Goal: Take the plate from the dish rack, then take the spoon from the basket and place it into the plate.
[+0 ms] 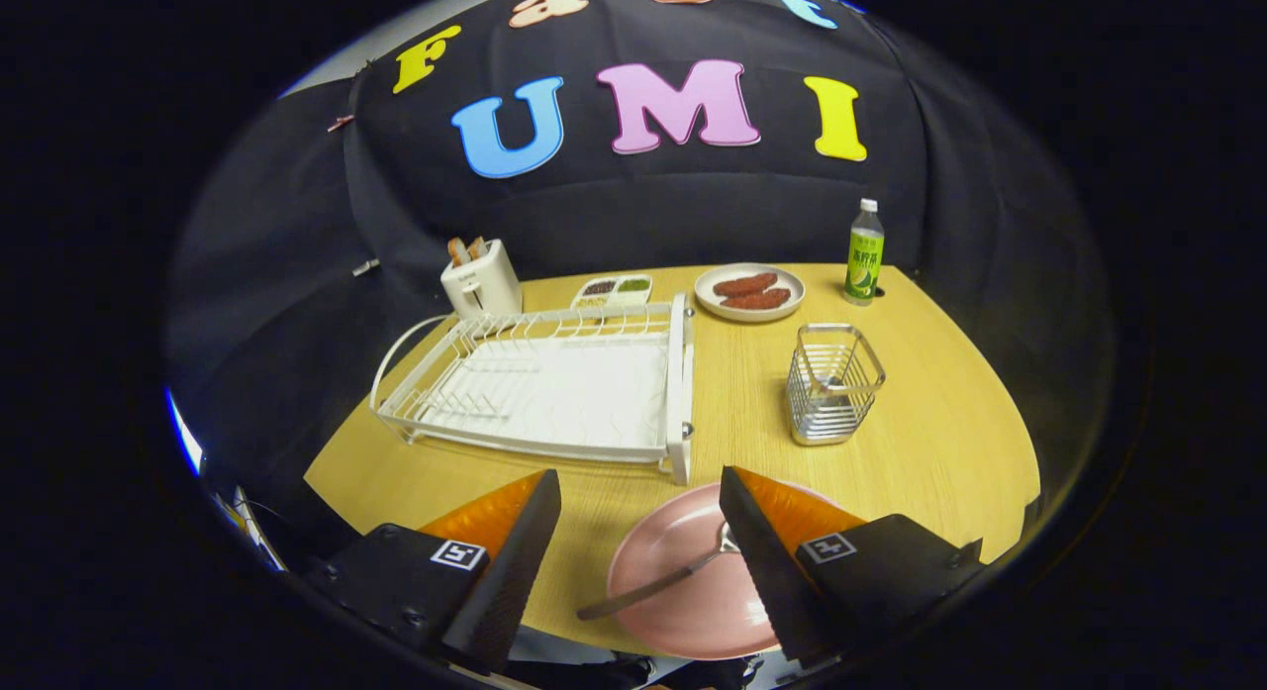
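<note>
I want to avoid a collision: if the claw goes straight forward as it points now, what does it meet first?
Probably the near corner of the white wire dish rack. The open claw holds nothing; the round pink plate with the metal spoon lies low between its fingers. Depth is uncertain.

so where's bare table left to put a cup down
Bare wood lies between the white wire dish rack and the metal wire basket, and beyond the basket's far side. The back edge is crowded: white toaster, plate of sausages, green bottle. The open claw hovers over the pink plate.
</note>
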### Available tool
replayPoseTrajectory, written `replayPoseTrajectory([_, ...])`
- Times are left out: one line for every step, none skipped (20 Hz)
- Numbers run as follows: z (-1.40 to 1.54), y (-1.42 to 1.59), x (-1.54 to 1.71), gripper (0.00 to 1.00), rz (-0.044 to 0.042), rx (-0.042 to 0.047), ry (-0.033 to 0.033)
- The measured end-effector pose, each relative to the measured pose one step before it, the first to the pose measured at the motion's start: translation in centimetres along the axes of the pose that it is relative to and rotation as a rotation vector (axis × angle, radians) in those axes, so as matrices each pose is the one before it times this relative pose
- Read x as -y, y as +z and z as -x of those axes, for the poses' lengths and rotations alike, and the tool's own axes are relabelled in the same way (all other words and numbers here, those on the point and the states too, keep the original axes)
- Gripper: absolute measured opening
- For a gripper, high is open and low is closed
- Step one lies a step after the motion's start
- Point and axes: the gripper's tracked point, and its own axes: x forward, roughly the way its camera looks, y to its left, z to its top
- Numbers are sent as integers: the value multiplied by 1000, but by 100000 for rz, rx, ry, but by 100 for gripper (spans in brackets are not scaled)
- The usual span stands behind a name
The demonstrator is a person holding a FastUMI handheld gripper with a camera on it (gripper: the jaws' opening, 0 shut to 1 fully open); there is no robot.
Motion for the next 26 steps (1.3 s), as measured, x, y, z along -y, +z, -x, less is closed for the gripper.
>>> replayPoseTrajectory([445, 1702, 366, 99, -227, 3867, -1200])
replayPoseTrajectory([448, 1814, 518, 99, 129, 3969, -1460])
replayPoseTrajectory([435, 1796, 425, 99, 623, 4070, -1025])
replayPoseTrajectory([509, 1854, 497, 99, 1154, 4288, -1332])
replayPoseTrajectory([403, 1788, 697, 99, 1915, 4549, -1668])
replayPoseTrajectory([348, 1656, 906, 99, 3001, 4463, -1952])
replayPoseTrajectory([337, 1479, 1025, 99, 2913, 3785, -2858])
replayPoseTrajectory([404, 1321, 926, 99, 1809, 3308, -2421])
replayPoseTrajectory([498, 1490, 649, 99, 242, 3322, -1740])
replayPoseTrajectory([635, 1568, 554, 99, -872, 3169, -1656])
replayPoseTrajectory([532, 1506, 585, 99, -918, 3520, -1710])
replayPoseTrajectory([418, 1482, 780, 99, 230, 4001, -2030])
replayPoseTrajectory([347, 1056, 1127, 99, 893, 2239, -3045])
replayPoseTrajectory([806, 736, 1036, 98, -470, 1039, -2848])
replayPoseTrajectory([842, 441, 460, 98, -1438, 236, -1319])
replayPoseTrajectory([731, 213, 369, 98, -1461, -138, -1744])
replayPoseTrajectory([563, 120, 614, 98, -1156, -143, -1854])
replayPoseTrajectory([353, -37, 549, 98, -860, -298, -1562])
replayPoseTrajectory([274, -87, 321, 98, -382, -399, -1099])
replayPoseTrajectory([63, -23, 417, 99, 254, -82, -1109])
replayPoseTrajectory([-198, 139, 377, 98, 73, 168, -976])
replayPoseTrajectory([-193, 320, 3, 98, -711, 402, -268])
replayPoseTrajectory([-204, 368, -89, 99, -1149, 782, 5])
replayPoseTrajectory([-301, 454, -73, 99, -1261, 1108, -163])
replayPoseTrajectory([-396, 356, 66, 99, -684, 1012, -357])
replayPoseTrajectory([-391, 383, -27, 99, -592, 980, -326])
